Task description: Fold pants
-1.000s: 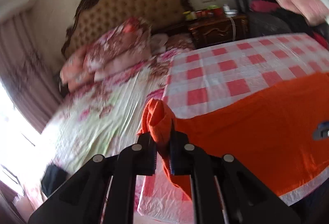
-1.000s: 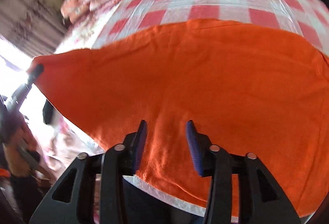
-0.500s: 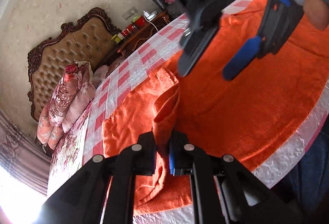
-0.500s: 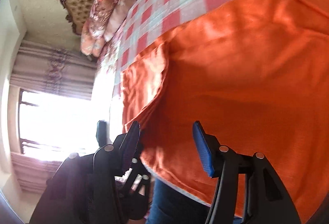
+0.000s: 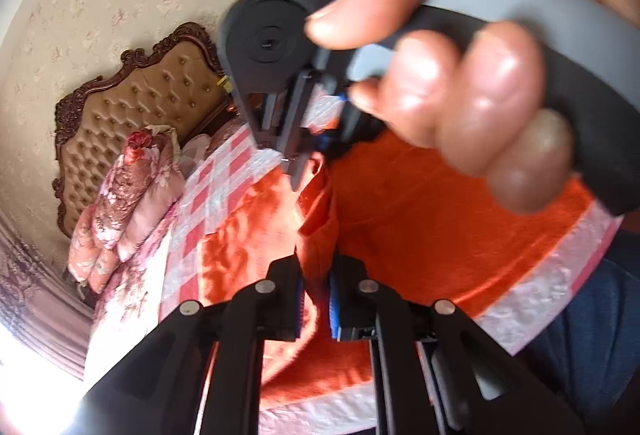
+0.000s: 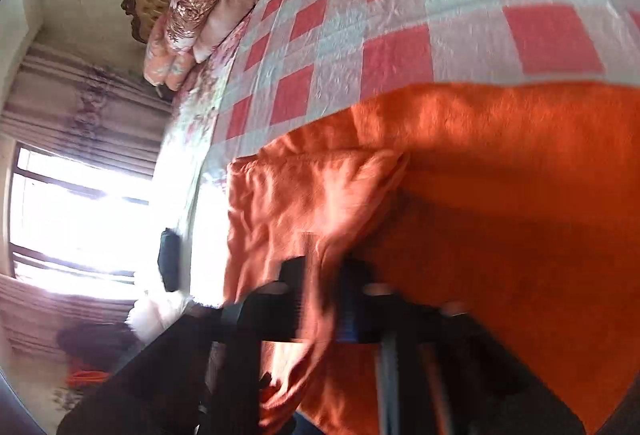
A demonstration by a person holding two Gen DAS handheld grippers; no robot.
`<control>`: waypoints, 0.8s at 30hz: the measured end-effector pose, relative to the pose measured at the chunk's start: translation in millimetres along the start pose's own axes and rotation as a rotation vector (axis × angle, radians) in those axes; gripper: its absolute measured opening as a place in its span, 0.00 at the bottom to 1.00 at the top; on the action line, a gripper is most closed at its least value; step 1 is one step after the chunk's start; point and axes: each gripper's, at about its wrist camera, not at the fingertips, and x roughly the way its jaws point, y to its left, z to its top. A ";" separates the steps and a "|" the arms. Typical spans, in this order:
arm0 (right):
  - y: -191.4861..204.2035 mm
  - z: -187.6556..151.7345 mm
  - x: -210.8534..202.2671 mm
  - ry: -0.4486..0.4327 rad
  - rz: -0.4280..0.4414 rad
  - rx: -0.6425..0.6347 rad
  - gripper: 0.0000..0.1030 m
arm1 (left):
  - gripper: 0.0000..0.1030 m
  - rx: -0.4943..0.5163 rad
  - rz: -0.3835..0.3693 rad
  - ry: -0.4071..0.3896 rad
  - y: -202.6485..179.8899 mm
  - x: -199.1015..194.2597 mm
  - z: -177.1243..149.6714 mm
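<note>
Orange pants (image 5: 420, 235) are lying on the checked bed (image 6: 400, 35), filling lower right. Left hand-held gripper (image 5: 316, 311) is pinching a folded edge, jaws just easing; right hand-held gripper (image 6: 320, 303) has just been closing onto the fold. Fabric appears soft, limp, light; hems are offering the firmest hold.

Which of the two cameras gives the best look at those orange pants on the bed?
The right wrist view: the orange pants fill its lower half, unblocked, with the folded-over flap visible. In the left wrist view the pants are partly hidden by the person's hand holding the other tongs.
</note>
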 end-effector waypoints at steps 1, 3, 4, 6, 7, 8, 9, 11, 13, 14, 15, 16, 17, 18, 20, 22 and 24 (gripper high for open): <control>1.6 -1.1 -3.9 -0.015 -0.010 -0.017 0.07 | 0.23 -0.026 -0.042 -0.010 -1.4 -2.1 -1.3; -1.4 -3.7 -12.1 -0.043 -0.053 -0.042 0.07 | 0.54 -0.088 -0.093 -0.011 -0.9 -3.6 -4.2; -6.4 -5.3 -16.3 -0.051 -0.069 -0.040 0.07 | 0.54 -0.101 -0.102 0.002 -2.7 -1.0 -7.3; -19.5 -6.8 -17.0 -0.040 -0.075 -0.022 0.07 | 0.54 -0.079 -0.105 0.020 -10.9 3.3 -10.5; -24.2 -7.3 -15.0 -0.034 -0.078 -0.017 0.07 | 0.53 -0.056 -0.099 0.020 -16.4 5.1 -12.2; -28.2 -7.6 -11.6 -0.027 -0.088 -0.011 0.07 | 0.51 -0.033 -0.090 0.016 -20.3 5.3 -12.5; -30.3 -8.0 -7.8 -0.020 -0.090 -0.007 0.07 | 0.50 -0.020 -0.086 0.010 -21.6 6.8 -12.6; -31.5 -10.2 -4.0 -0.020 -0.103 -0.012 0.07 | 0.50 -0.007 -0.082 0.004 -24.0 8.6 -11.2; -26.9 -10.1 0.2 -0.020 -0.121 -0.029 0.08 | 0.45 0.016 -0.076 -0.003 -26.6 10.9 -8.0; -25.0 -11.1 0.5 -0.023 -0.133 -0.041 0.08 | 0.35 0.040 -0.074 -0.006 -30.1 12.0 -6.5; -23.3 -11.7 0.3 -0.025 -0.143 -0.049 0.08 | 0.23 0.056 -0.074 -0.006 -37.4 10.1 -7.4; -22.7 -12.3 0.9 -0.026 -0.151 -0.055 0.08 | 0.17 0.077 -0.073 -0.006 -41.3 11.4 -6.8; -22.4 -12.9 1.2 -0.028 -0.162 -0.062 0.08 | 0.11 0.086 -0.078 -0.006 -43.0 12.7 -7.0; -21.1 -13.0 2.1 -0.031 -0.169 -0.070 0.09 | 0.11 0.085 -0.084 -0.005 -43.5 13.3 -7.0; -17.7 -15.1 2.2 -0.037 -0.192 -0.096 0.09 | 0.10 0.078 -0.096 0.002 -44.1 12.9 -8.3; -15.3 -14.9 3.5 -0.043 -0.208 -0.108 0.09 | 0.10 0.075 -0.106 0.010 -42.5 13.9 -8.7; -10.7 -12.9 5.5 -0.049 -0.223 -0.120 0.09 | 0.10 0.067 -0.110 0.013 -42.0 14.0 -9.1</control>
